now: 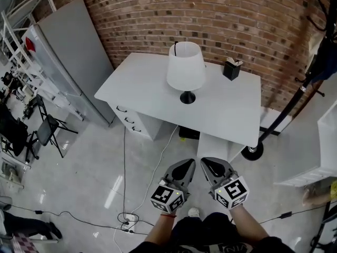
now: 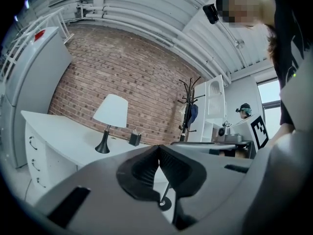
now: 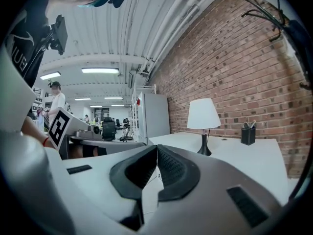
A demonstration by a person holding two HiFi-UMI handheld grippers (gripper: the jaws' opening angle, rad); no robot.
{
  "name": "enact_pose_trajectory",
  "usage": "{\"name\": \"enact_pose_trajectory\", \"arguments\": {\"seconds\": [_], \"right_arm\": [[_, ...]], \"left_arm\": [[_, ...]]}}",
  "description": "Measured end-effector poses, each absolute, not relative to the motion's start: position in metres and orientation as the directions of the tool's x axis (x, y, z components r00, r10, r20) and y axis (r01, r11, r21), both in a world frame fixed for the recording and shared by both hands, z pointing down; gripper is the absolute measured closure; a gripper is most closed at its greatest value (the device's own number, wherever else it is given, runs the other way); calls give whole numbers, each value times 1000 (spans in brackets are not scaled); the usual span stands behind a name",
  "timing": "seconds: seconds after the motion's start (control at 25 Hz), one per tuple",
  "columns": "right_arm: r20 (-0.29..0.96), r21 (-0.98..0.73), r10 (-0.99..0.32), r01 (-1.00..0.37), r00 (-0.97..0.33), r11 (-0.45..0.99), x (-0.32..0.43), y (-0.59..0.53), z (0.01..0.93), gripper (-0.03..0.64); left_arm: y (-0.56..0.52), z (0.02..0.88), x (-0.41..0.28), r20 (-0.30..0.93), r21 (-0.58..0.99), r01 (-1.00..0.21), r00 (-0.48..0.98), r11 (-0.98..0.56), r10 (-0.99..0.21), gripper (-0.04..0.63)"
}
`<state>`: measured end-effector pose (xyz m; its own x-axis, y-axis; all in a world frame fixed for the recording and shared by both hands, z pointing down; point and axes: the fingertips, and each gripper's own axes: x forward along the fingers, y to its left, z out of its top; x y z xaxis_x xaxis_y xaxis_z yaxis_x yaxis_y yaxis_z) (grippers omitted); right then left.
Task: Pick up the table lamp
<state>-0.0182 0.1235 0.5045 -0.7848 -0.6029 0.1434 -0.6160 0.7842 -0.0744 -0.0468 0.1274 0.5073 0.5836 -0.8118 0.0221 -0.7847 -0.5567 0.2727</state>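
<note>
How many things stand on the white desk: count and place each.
2: the table lamp near the middle, the black holder toward the back right corner. Shade may hide more.

Table lamp (image 1: 186, 67) on desk (image 1: 142, 88), pen holder (image 1: 231, 69) to its right, cabinet (image 1: 71, 51) left of desk

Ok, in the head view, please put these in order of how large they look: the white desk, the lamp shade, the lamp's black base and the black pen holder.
1. white desk
2. lamp shade
3. black pen holder and lamp's black base: they look nearly alike, so I do not rank them.
</note>
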Motion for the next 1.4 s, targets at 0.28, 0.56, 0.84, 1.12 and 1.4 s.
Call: {"name": "enact_pose_trajectory", "arguments": {"seconds": [0.28,0.56,0.84,1.12,1.4], "right_arm": [[162,-53,-595,-609,-787,791,-31,96,503,614],[157,-57,-580,-593,-800,803,-36,49,514,614],[141,-64,-569,-581,-810,811,-44,-14,512,614],[164,-92,-570,-587,-805,804,-36,-74,526,614],[191,-119,-559,-585,-807,803,-31,-123,543,614]], "left_arm": [[99,502,-56,15,288,-785,576,-548,-818,588],[54,510,-52,18,280,-789,573,-546,-819,588],[-10,508,-59,40,258,-794,579,-551,-815,588],[-66,518,-49,45,308,-773,594,-555,-803,588],[-112,535,-42,59,345,-762,600,-548,-798,586]]}}
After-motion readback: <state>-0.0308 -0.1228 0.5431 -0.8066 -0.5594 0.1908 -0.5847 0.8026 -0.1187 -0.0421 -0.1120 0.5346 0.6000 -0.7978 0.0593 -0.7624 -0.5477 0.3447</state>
